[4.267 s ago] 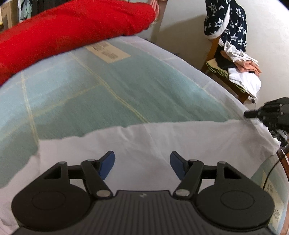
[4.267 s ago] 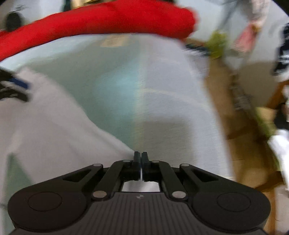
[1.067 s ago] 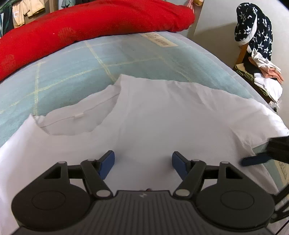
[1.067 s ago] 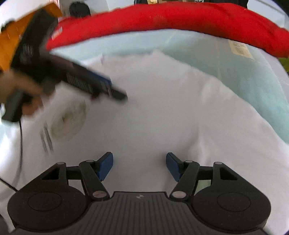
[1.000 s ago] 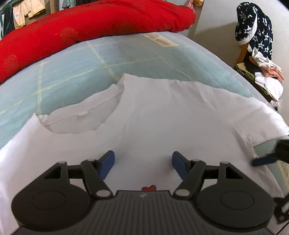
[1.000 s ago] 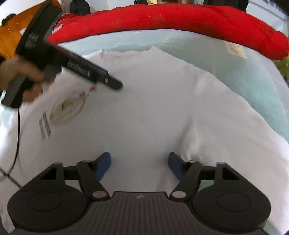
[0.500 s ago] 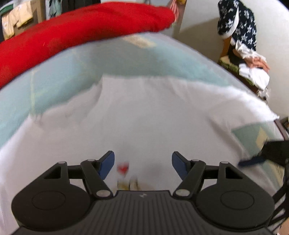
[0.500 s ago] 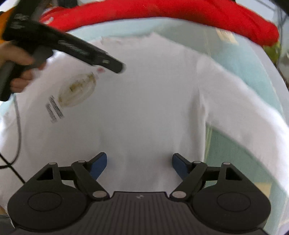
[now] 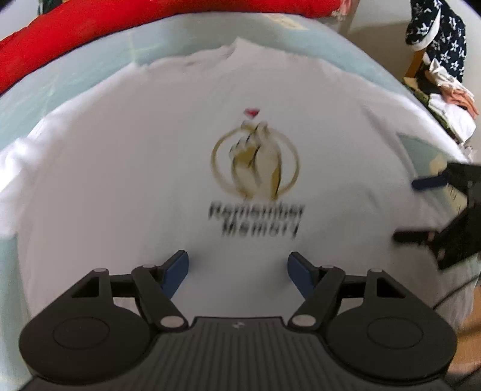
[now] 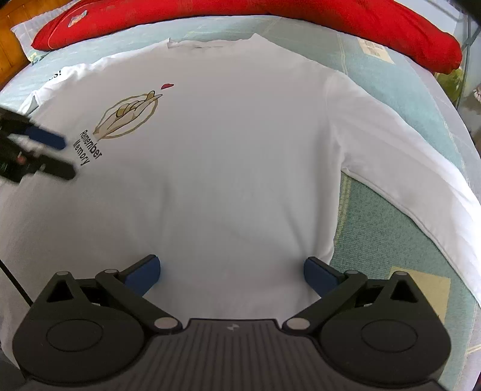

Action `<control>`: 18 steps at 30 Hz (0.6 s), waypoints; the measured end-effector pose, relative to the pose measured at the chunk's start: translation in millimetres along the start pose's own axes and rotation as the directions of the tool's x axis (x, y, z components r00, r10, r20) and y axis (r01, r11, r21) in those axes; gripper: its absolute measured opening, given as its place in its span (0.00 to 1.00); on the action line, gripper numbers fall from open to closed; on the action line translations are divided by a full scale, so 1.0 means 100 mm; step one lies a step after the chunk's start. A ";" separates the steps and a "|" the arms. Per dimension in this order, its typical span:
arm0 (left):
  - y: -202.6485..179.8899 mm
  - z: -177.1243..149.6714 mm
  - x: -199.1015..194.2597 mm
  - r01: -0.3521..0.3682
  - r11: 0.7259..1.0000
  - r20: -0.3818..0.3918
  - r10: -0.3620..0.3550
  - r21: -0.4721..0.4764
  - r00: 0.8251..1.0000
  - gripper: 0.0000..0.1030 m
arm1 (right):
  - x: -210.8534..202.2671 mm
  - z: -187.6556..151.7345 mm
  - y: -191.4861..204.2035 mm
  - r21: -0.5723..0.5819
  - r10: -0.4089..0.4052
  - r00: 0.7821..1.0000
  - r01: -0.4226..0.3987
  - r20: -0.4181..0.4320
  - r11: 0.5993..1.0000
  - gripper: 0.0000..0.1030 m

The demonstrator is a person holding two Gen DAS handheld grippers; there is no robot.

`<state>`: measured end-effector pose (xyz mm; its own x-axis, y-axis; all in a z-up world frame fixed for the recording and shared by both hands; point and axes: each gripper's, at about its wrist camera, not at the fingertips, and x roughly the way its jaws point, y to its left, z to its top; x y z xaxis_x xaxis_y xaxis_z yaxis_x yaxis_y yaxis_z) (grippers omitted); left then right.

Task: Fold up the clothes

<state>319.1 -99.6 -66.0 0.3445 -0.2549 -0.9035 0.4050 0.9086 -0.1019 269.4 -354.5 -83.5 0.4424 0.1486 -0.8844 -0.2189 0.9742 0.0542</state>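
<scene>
One white shirt (image 10: 240, 144), one red pillow (image 10: 270, 12), two grippers

The white shirt (image 10: 234, 144) carries the only print that reads clearly: "Remember Memory" (image 10: 88, 149) in dark letters on two lines, just below a gold ring emblem (image 10: 127, 115) of a hand on the chest, with a small red heart (image 10: 167, 86) just above that emblem. On the shirt's sleeve near the emblem, a dark fragment ending in "s!" (image 10: 55, 75) shows. A pale label (image 10: 375, 49) on the bed cover beside the shirt bears print too small to read.
</scene>
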 end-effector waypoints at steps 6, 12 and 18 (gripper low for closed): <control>0.12 -0.20 -0.19 -0.053 0.994 -0.039 0.049 -0.097 0.998 0.73 | 0.01 0.04 -0.01 -0.021 0.008 0.999 -0.009 -0.040 1.000 1.00; 0.28 0.01 -0.06 -0.137 0.980 0.010 0.139 -0.145 0.990 0.72 | 0.04 0.11 0.00 -0.021 0.004 0.996 -0.006 -0.094 1.000 1.00; 0.29 -0.17 -0.10 -0.146 0.979 -0.011 0.146 -0.146 0.989 0.74 | 0.06 0.15 0.01 -0.022 0.000 0.993 -0.003 -0.122 1.000 1.00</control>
<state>313.4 -64.8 -66.4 0.3909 -0.1161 -0.9131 0.2226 0.9745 -0.0286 285.1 -350.2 -82.1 0.3332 0.1269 -0.9343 -0.2392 0.9699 0.0464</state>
